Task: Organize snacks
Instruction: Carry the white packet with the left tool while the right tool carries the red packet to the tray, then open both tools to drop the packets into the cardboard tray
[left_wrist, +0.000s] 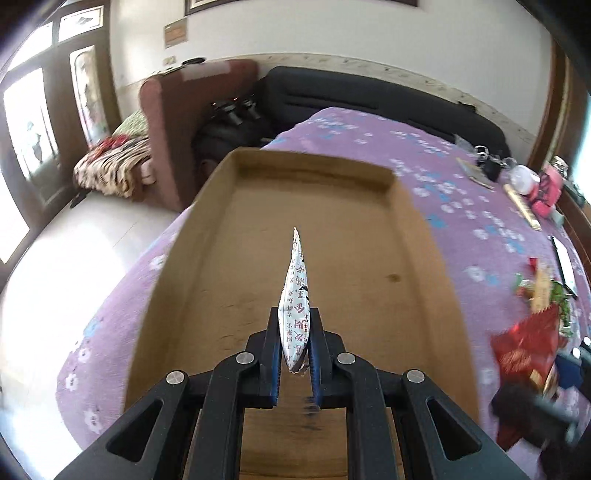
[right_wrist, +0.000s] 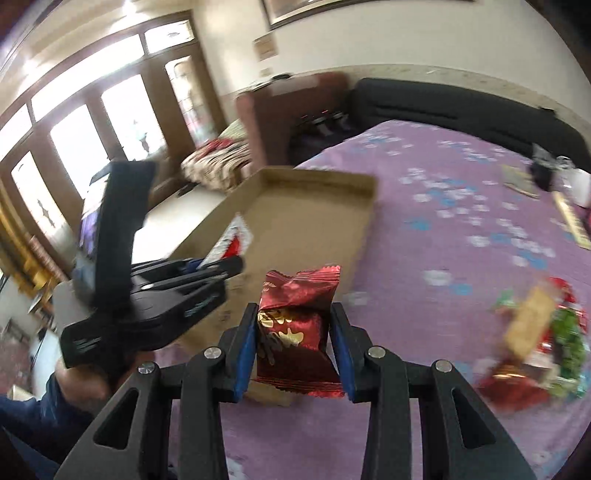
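Observation:
My left gripper (left_wrist: 294, 314) is shut on a white snack packet (left_wrist: 294, 295) with red and black print, held edge-on above a shallow cardboard tray (left_wrist: 207, 236) on the purple bedspread. My right gripper (right_wrist: 293, 314) is shut on a dark red foil snack packet (right_wrist: 295, 332) and holds it over the tray's near right corner (right_wrist: 362, 206). In the right wrist view the left gripper (right_wrist: 236, 264) shows at the left, with its white and red packet (right_wrist: 231, 243) over the tray. A pile of loose snack packets (right_wrist: 539, 339) lies on the bedspread to the right; it also shows in the left wrist view (left_wrist: 535, 321).
The purple flowered bedspread (left_wrist: 461, 199) covers the bed. Small items, a pink thing (left_wrist: 546, 188) and a white cup (left_wrist: 522, 179), lie at the far right edge. A black headboard (left_wrist: 369, 92), a brown armchair (left_wrist: 177, 122) and white floor (left_wrist: 92, 240) lie beyond.

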